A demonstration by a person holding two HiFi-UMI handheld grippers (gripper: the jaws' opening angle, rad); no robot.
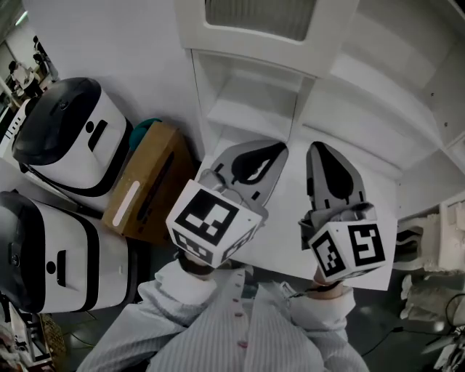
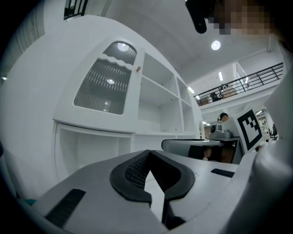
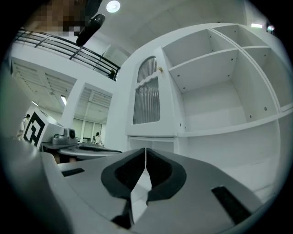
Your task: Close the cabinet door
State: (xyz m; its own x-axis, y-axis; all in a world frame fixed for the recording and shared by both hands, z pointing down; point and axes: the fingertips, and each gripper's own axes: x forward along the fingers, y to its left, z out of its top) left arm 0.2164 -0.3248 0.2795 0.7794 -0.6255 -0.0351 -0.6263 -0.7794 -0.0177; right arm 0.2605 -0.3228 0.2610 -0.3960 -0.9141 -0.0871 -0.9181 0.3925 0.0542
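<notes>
The white cabinet fills the view ahead. Its door has an arched ribbed glass pane and a small knob at its right edge, and it looks flush with the cabinet front. The same door and knob show in the right gripper view, with the door at the top of the head view. My left gripper is shut and empty, pointing at the low open compartment under the door. Beside it my right gripper is shut on nothing, short of the cabinet.
Open shelves lie right of the door. Two white-and-black machines and a brown cardboard box stand on the floor to the left. White clutter lies at the right. A person's white sleeves are at the bottom.
</notes>
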